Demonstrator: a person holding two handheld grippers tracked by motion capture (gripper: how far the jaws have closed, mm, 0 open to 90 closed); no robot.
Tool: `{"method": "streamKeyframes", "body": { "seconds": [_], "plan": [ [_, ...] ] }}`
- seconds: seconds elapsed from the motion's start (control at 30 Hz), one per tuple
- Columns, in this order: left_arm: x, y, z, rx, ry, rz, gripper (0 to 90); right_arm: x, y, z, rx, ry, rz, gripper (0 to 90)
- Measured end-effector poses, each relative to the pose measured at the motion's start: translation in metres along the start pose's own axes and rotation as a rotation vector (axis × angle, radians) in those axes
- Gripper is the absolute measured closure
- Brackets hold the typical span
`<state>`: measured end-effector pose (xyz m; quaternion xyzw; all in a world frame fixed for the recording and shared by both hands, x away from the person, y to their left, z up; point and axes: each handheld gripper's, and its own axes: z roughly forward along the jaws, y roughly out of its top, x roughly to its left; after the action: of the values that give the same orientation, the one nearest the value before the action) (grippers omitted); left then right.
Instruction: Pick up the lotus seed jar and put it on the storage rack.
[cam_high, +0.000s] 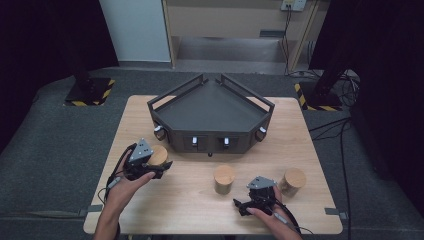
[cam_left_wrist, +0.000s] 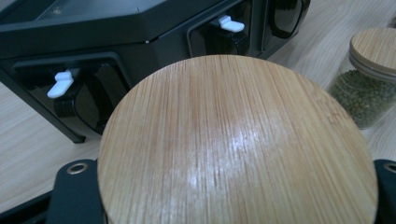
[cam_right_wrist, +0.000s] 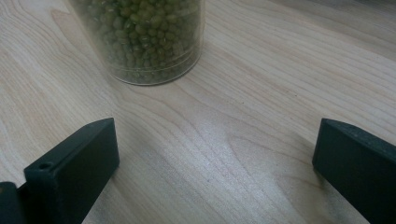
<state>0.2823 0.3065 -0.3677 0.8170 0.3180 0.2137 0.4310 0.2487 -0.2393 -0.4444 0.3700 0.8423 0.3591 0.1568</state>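
Black jaws of the left gripper (cam_high: 159, 169) are clamped on a jar with a round bamboo lid (cam_left_wrist: 236, 144), pale, fine-grained and glossy, at the table's left side just near of the black tray (cam_high: 210, 107). Right gripper (cam_high: 245, 205) rests at the near right edge, jaws spread wide with nothing between them. Two more bamboo-lidded jars of green beans stand near it: one (cam_high: 224, 179) at centre, another (cam_high: 292, 181) far right.

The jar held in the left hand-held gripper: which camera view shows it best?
The left gripper view: the jar's bamboo lid is close and sharp between the jaws. The high view shows the jar small, partly behind the left hand-held gripper.
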Motion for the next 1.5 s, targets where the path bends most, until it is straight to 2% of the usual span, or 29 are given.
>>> {"method": "streamKeyframes", "body": {
  "seconds": [0.3,0.47,0.97,1.13,1.5],
  "plan": [
    [0.002,0.009,0.002,-0.001,-0.024,0.022,24.2,0.000,0.000,0.000,0.000,0.000,0.000,0.6],
    [0.002,0.009,0.003,-0.011,-0.014,0.017,24.2,0.000,0.000,0.000,0.000,-0.001,0.000,0.6],
    [0.015,0.016,0.013,-0.003,-0.055,0.030,24.2,0.000,0.000,0.000,-0.001,0.000,0.001,0.6],
    [0.019,0.016,0.013,-0.005,-0.063,0.030,24.2,0.000,0.000,0.000,0.000,0.000,0.000,0.6],
    [0.023,0.028,0.008,-0.008,-0.080,0.047,24.2,0.000,0.000,0.000,0.000,0.000,0.000,0.6]
  ]
}}
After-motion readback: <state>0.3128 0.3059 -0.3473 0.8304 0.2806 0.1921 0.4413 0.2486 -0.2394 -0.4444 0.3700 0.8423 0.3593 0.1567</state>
